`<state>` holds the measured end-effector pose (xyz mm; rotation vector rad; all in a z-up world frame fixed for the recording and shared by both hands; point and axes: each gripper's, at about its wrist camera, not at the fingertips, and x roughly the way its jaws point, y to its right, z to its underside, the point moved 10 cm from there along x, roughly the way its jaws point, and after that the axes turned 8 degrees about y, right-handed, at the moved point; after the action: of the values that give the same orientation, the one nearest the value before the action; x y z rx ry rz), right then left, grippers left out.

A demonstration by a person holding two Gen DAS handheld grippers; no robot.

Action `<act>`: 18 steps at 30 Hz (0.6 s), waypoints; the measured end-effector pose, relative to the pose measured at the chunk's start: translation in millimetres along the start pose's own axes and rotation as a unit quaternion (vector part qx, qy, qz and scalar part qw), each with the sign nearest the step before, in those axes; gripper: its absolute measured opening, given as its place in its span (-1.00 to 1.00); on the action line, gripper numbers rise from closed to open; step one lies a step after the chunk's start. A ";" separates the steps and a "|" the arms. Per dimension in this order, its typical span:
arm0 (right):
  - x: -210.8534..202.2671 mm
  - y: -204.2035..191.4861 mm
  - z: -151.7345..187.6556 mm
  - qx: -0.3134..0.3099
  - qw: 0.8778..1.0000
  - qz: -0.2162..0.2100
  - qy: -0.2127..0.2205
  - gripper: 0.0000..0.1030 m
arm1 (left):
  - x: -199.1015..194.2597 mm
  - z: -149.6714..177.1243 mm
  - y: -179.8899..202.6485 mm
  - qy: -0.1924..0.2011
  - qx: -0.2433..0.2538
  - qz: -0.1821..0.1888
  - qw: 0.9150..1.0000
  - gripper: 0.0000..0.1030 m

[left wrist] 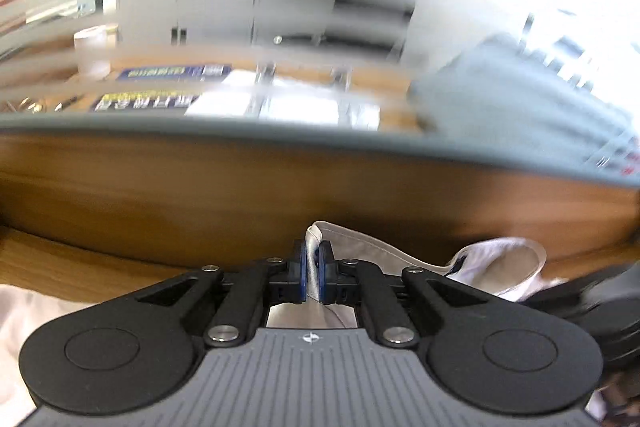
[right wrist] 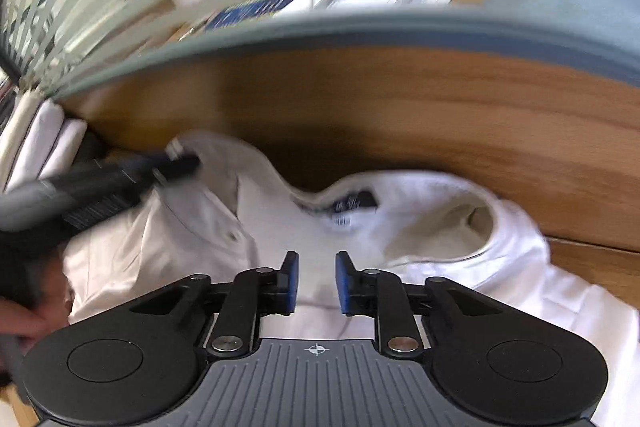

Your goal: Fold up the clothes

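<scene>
Jaws of left gripper [left wrist: 313, 273] pressed together, pinching collar edge of white shirt [right wrist: 400, 227]. Jaws of right gripper [right wrist: 317, 283] spread a little, nothing between blue pads, hanging just above shirt front, below collar. Shirt lies rumpled on wooden surface [right wrist: 400, 107], collar open, dark label showing inside neck. In right wrist view, left gripper reaches in at shirt's left collar tip. Folded white cloths [right wrist: 44, 139] stacked beyond shirt's left side. Background blurred.
</scene>
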<state>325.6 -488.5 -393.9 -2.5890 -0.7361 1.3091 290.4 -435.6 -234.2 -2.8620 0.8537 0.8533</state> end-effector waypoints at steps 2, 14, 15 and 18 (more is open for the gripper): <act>7.2 -7.8 5.3 -0.011 1.000 -0.020 -0.015 -0.69 | -6.7 -6.1 -2.2 0.002 -0.002 0.007 1.000 -0.89; 37.2 -39.3 -5.1 -0.044 0.998 -0.007 0.034 -0.70 | -18.8 -23.5 0.0 0.002 -0.001 0.025 1.000 -0.89; 37.7 -37.1 -11.0 -0.043 0.998 0.004 0.048 -0.72 | -16.4 -21.5 1.2 -0.004 -0.001 0.028 1.000 -0.88; 36.8 -34.4 -17.9 -0.058 0.996 0.029 0.066 -0.72 | -12.6 -16.1 4.1 -0.015 0.003 0.047 0.999 -0.73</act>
<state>345.8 -439.2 -397.6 -2.7758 -0.7404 1.1292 287.4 -435.7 -213.6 -2.8174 0.9926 0.8983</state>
